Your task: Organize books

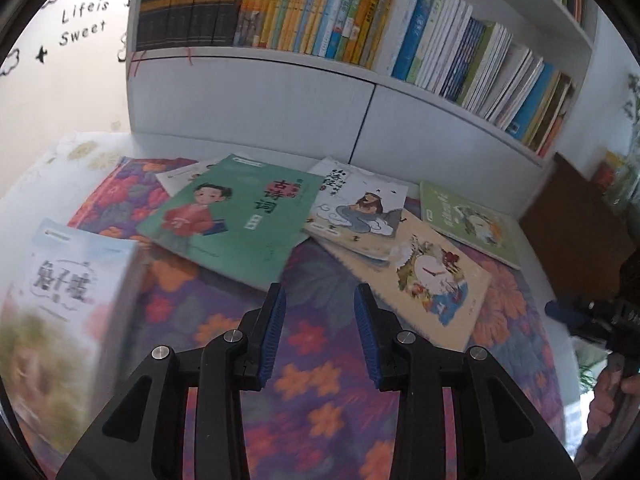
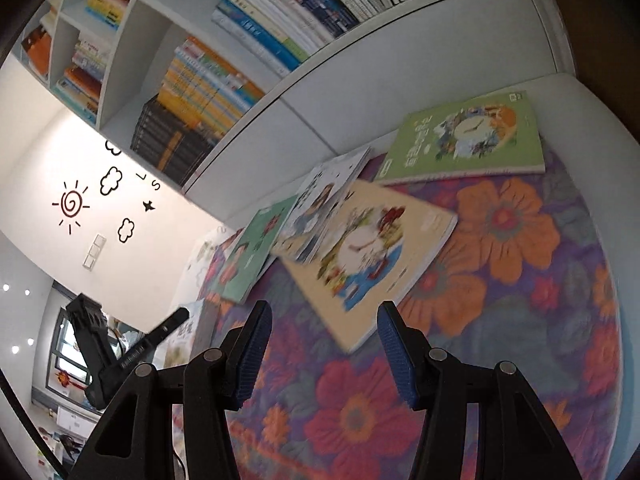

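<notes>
**Books mostly still scattered, both grippers empty**

Nearest in the left wrist view, the left gripper (image 1: 320, 312) hangs over the flowered cloth (image 1: 320, 400) with a clear gap between its blue pads and nothing in that gap; it holds no book. Close at its left stands a blurred pale book (image 1: 72, 304), apart from the pads. Beyond lie a green book with a child in red (image 1: 236, 220), a white picture book (image 1: 360, 204) resting on a beige clock book (image 1: 424, 276), and a light green book (image 1: 472, 220) further right, near the white bookcase (image 1: 256, 96). Another cover peeks out from under the green one. The shelves above already carry tight rows of books (image 1: 320, 8). At the right edge the right gripper (image 1: 584, 312) shows dark and small, and a hand (image 1: 612, 392) shows below it.

From the right wrist view, the right gripper (image 2: 324, 340) stands about half open over the same cloth (image 2: 500, 300), its pads bare and gripping nothing. Just ahead lies the beige clock book (image 2: 368, 260), the white picture book (image 2: 324, 196) overlapping its far corner, the green book (image 2: 248, 256) to the left, the light green book (image 2: 464, 136) nearest the bookcase (image 2: 360, 92). The left gripper (image 2: 176, 320) shows at lower left.

By my reckoning the sorting is barely under way: at least six books remain loose on the cloth, none stacked squarely, none in hand, and each still needs gathering or shelving.
</notes>
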A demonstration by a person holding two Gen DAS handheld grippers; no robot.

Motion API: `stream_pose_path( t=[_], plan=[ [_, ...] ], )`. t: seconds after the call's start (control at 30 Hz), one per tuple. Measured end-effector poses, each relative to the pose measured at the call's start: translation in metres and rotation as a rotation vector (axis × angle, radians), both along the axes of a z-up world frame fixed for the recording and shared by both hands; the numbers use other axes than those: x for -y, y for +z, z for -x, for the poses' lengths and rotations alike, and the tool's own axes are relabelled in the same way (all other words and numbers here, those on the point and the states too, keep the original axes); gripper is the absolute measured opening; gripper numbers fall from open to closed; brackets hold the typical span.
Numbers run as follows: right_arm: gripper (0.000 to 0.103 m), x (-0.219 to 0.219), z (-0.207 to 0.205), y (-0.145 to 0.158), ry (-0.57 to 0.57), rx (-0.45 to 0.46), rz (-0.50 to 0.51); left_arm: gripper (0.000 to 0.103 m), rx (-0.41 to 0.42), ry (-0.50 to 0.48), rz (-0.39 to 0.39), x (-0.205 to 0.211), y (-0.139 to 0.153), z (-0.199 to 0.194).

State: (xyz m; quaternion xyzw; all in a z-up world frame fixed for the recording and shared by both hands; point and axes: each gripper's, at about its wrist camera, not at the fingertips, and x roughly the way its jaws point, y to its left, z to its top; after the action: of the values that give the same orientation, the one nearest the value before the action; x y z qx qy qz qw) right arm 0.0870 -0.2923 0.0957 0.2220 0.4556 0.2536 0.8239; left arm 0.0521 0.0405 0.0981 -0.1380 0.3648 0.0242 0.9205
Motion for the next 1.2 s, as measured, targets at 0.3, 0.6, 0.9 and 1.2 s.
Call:
stream_pose_path(
  t=[0.3,0.6,0.9,1.2],
  plan=[
    [0.053,-0.004,-0.088,-0.05,0.02,0.091,0.132,0.033,-0.084,-0.111,-0.005,0.069,-0.048,-0.056],
    [0.055,-0.01,-0.118,-0.089,0.064,0.118,0.259,0.058,-0.086,-0.14,0.032,0.074,-0.085,-0.067],
    [0.057,-0.001,-0.118,-0.092,0.052,0.103,0.191,0.06,-0.081,-0.155,0.029,0.077,-0.085,-0.067],
    [0.074,-0.011,-0.116,-0.09,0.128,0.116,0.185,0.069,-0.075,-0.306,0.049,0.09,-0.085,-0.069]
  ],
)
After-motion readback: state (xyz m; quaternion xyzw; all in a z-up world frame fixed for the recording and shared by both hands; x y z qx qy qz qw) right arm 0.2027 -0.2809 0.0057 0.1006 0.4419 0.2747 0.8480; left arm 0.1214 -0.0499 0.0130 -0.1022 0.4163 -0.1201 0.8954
